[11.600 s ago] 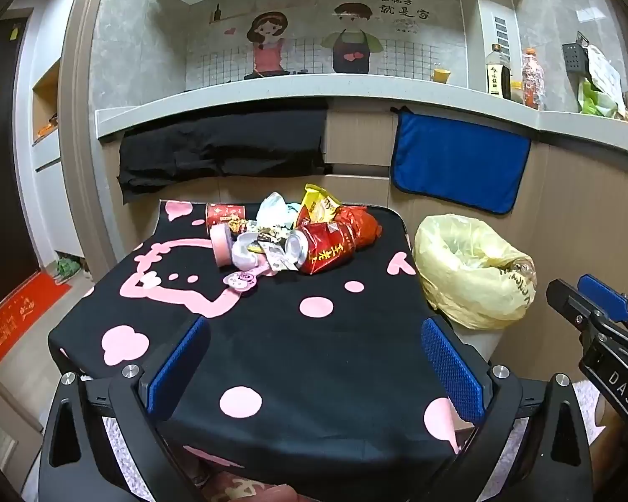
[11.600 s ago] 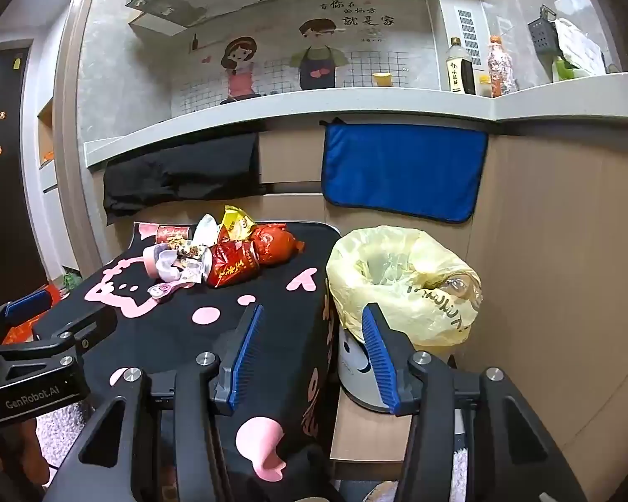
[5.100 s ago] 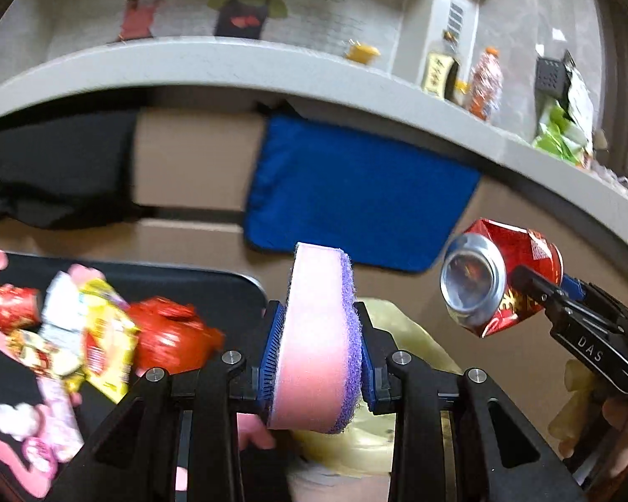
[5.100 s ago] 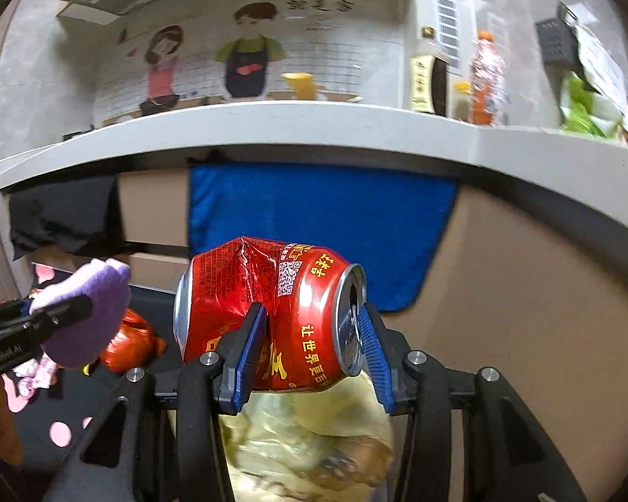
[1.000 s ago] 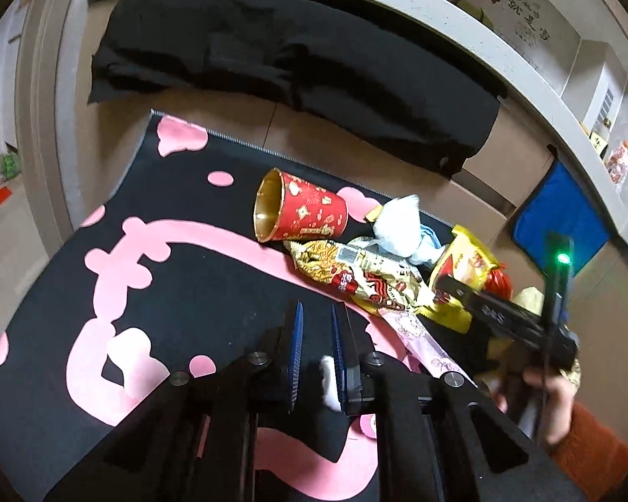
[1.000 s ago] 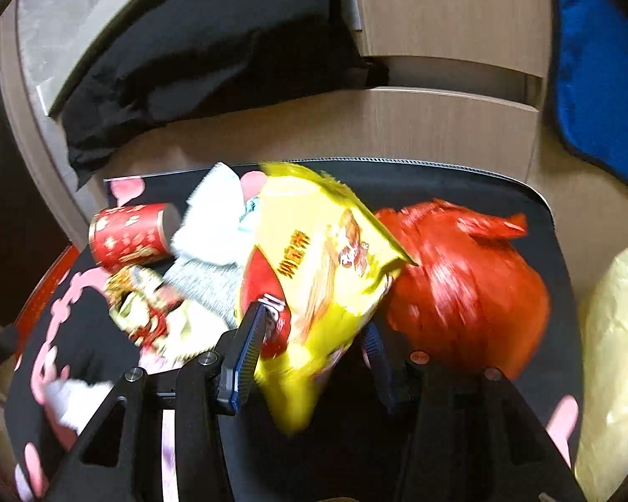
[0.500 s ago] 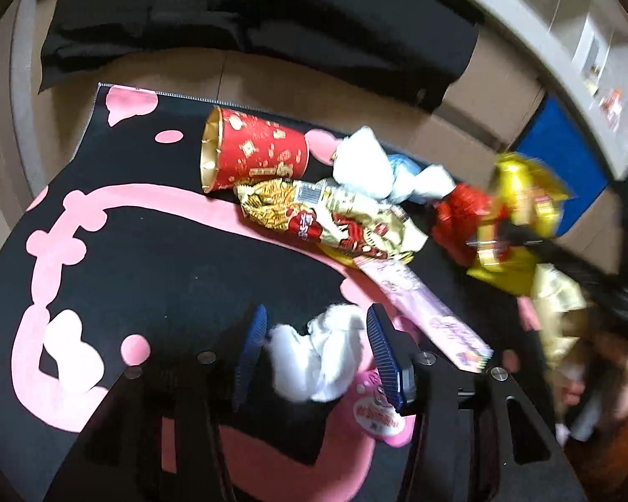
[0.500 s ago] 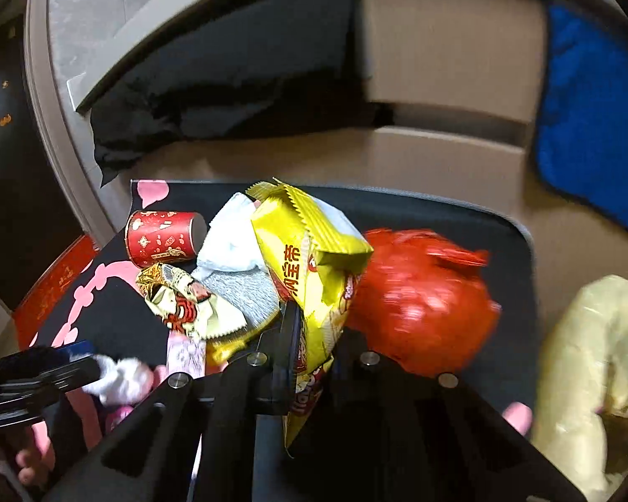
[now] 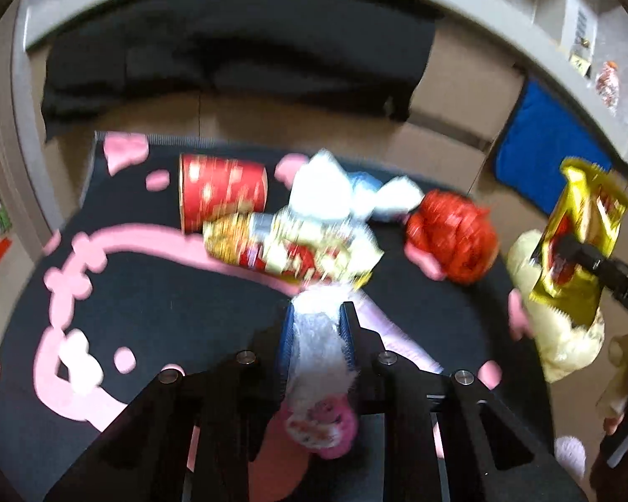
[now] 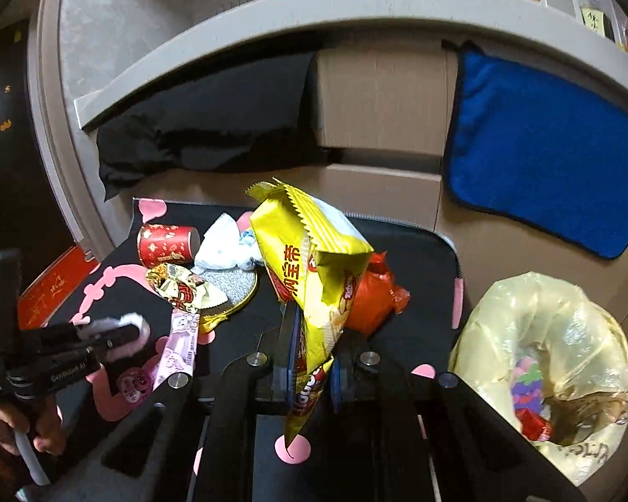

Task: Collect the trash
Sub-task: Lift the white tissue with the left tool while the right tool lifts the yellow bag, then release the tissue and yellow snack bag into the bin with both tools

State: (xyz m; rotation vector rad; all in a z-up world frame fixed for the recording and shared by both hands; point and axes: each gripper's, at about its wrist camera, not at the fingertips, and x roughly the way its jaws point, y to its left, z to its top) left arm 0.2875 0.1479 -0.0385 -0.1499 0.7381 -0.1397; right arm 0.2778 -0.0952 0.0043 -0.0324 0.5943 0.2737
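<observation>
Yellow snack bag [image 10: 314, 267]: you hold it pinched at its lower end in the right gripper [image 10: 310, 366], jaws fully closed on the foil, so it stands clear of the table.
White wad [image 9: 320, 334]: you have it between the narrow jaws of the left gripper [image 9: 316, 330], which have just been closing; a pink-rimmed lid [image 9: 320, 426] hangs below it.
Remaining trash: red paper cup [image 10: 167, 244], gold wrapper [image 10: 184, 288], white tissue [image 10: 224, 244], red bag [image 10: 372, 297], pink strip [image 10: 182, 345], all clustered on the black cloth [image 10: 418, 259].
Bin bag [image 10: 561, 372]: beside the table's right edge, open-mouthed, probably your drop point.
Right view only: the bin's contents and your left hand [image 10: 4, 426].
Left view only: the grip on the wad, though blurred.
</observation>
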